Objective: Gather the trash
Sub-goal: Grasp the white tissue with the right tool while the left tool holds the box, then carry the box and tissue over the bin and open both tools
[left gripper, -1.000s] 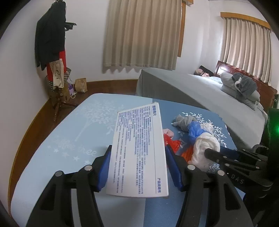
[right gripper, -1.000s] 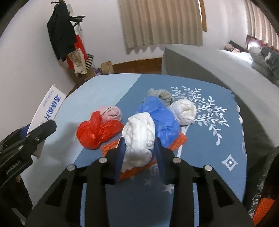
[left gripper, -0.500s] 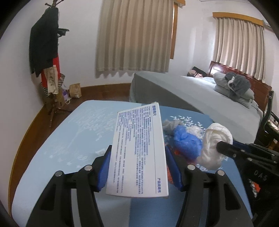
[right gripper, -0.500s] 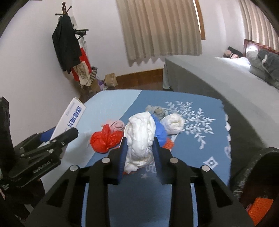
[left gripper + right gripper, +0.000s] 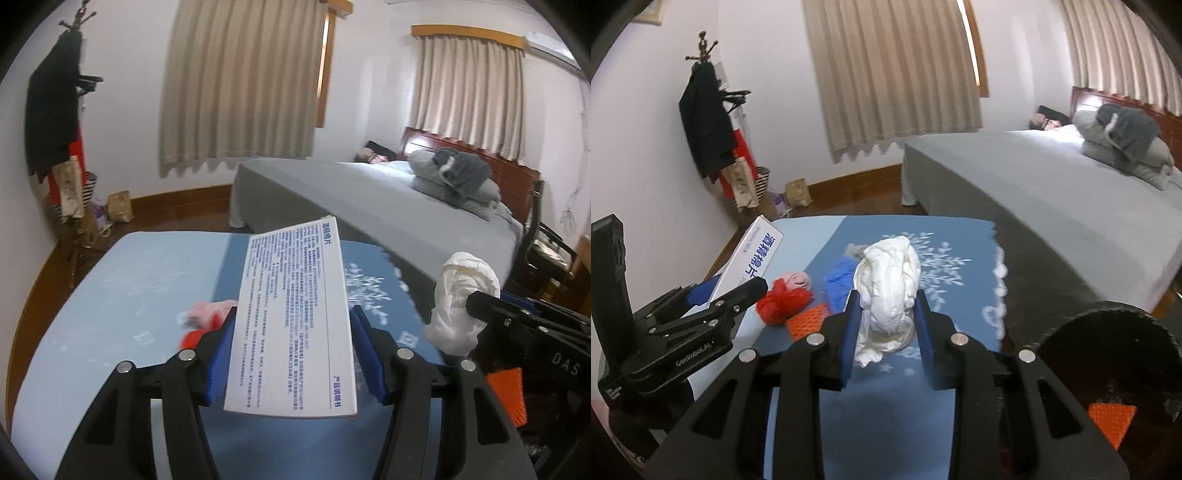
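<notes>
Left wrist view: the left gripper (image 5: 291,354) has its jaws clamped on a white box (image 5: 295,317) printed with small blue Chinese text, held above the blue surface (image 5: 110,295). The right gripper (image 5: 886,325), marked "DAS", pinches a crumpled white wad (image 5: 888,284). "GenRobot.AI" shows on the left gripper's side.

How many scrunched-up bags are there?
5 seen: a white bag in the right gripper; red bag, pink bag, blue bag and grey bag on the table. Others may be hidden.
</notes>
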The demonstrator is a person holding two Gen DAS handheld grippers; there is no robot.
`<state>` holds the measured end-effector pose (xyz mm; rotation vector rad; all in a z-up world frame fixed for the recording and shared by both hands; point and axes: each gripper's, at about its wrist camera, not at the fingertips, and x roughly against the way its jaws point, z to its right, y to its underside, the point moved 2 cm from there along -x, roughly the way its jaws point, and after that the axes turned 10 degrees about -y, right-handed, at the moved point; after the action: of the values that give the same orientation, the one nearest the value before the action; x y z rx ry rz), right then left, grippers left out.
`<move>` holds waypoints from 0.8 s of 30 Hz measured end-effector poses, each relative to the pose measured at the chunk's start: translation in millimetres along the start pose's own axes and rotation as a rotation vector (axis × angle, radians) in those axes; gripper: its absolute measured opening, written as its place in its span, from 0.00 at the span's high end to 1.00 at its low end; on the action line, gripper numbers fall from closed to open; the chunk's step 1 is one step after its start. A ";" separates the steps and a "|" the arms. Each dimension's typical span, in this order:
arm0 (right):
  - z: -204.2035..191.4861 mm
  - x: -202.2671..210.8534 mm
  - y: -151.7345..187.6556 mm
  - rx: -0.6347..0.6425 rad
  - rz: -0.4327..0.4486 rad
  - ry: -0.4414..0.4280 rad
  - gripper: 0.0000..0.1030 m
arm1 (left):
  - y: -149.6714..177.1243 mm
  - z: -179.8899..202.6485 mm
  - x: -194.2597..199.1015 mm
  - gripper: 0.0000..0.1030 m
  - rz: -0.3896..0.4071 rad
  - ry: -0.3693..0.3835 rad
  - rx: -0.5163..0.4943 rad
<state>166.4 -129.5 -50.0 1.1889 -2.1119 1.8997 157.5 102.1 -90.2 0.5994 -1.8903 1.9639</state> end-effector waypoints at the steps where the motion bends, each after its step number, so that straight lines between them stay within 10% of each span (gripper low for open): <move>1: 4.0 4.6 0.3 -0.004 0.004 0.008 0.73 | -0.3 5.3 0.6 0.43 0.001 0.011 -0.004; 24: 115.3 119.4 45.5 -0.152 0.075 0.297 0.73 | -2.7 166.8 23.0 0.43 0.031 0.307 -0.153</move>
<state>107.0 -291.0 -52.9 0.7551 -2.1168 1.7764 149.4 -65.2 -72.3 0.2120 -1.8412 1.7887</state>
